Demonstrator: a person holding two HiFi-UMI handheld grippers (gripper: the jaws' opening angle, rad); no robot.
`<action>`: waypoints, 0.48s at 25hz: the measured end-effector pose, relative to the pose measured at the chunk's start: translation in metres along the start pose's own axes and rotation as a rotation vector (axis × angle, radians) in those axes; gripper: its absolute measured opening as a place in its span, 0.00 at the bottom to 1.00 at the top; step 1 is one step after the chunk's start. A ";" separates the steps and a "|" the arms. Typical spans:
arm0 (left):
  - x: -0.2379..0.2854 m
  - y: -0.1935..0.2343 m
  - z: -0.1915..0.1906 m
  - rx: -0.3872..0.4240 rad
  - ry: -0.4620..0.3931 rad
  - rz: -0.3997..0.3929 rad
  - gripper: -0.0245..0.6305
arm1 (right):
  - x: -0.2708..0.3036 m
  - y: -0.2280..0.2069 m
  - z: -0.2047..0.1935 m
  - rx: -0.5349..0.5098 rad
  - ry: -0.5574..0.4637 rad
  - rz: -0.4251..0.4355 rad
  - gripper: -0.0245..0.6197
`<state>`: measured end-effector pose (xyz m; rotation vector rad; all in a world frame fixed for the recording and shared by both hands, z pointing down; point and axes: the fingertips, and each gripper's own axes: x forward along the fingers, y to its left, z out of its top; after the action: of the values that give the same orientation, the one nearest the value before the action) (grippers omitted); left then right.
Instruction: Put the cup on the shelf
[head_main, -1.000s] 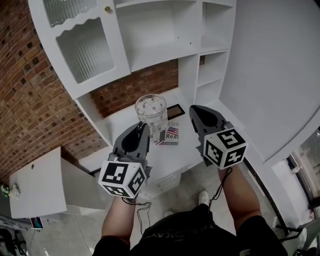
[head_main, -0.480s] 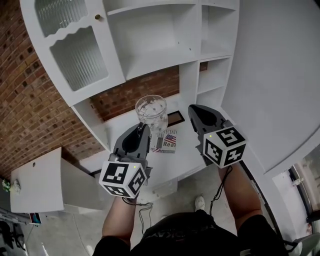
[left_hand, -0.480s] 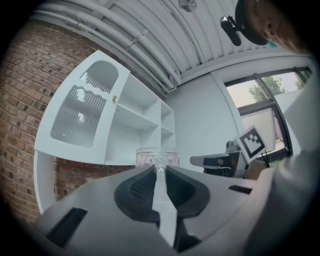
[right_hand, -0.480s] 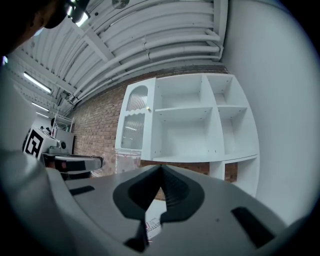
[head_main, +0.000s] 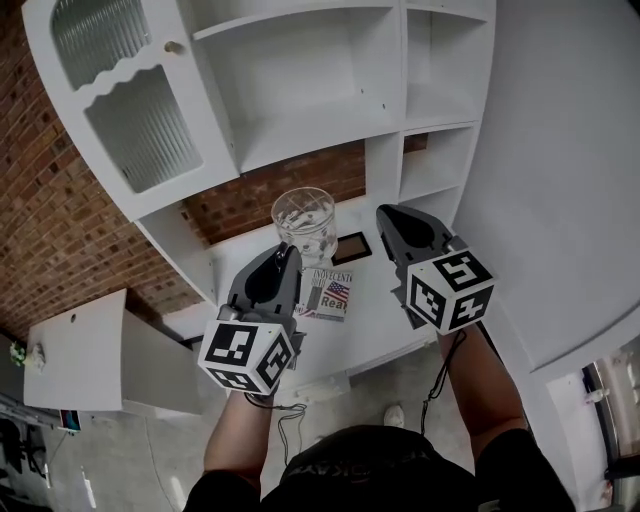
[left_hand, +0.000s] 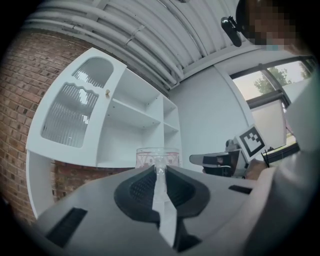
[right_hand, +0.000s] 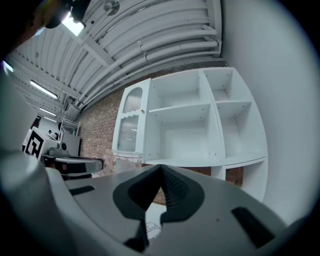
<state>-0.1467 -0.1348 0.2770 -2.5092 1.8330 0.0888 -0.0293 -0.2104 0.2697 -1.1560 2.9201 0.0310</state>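
Cup (head_main: 303, 222): clear glass, upright, pinched by its near wall in the left gripper (head_main: 286, 254), just ahead of the jaw tips and judged to be carried clear of the countertop (head_main: 375, 310). Change over the last second: both grippers and the cup keep their places in the head view, while the white shelf unit (head_main: 383, 160) slides down and to the left behind them. More of its wide open compartment (head_main: 290, 90) comes into sight above the jaws, and the printed booklet (head_main: 330, 293) drifts back under the left gripper. Reading: the carry toward the shelf is under way and the placing is not yet done, since the compartment floor lies ahead of and above the cup. Left gripper, own view (left_hand: 160, 170): jaws nearly together, a thin slot between the pads filled by the glass wall, the rim standing above the tips, the grip unchanged. Right gripper (head_main: 384, 218): level with the left one and just to the right of the cup, not touching it. Its jaws are clenched tip to tip on nothing in its own view (right_hand: 160, 167), with the booklet showing below them. Also noted: a ribbed-glass cabinet door (head_main: 140, 125) up and to the left of the left gripper, and a small dark frame (head_main: 352, 247) on the countertop between the two grippers.
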 end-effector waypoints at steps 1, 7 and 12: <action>0.006 -0.001 0.000 0.001 0.000 0.008 0.08 | 0.002 -0.006 0.000 0.000 -0.001 0.008 0.04; 0.037 -0.011 -0.002 0.005 0.003 0.052 0.08 | 0.015 -0.037 0.000 0.005 -0.002 0.061 0.04; 0.058 -0.019 -0.002 0.002 -0.006 0.097 0.08 | 0.021 -0.058 0.000 0.005 0.001 0.108 0.04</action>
<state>-0.1110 -0.1842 0.2747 -2.4151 1.9514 0.0959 -0.0048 -0.2673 0.2680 -0.9968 2.9789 0.0232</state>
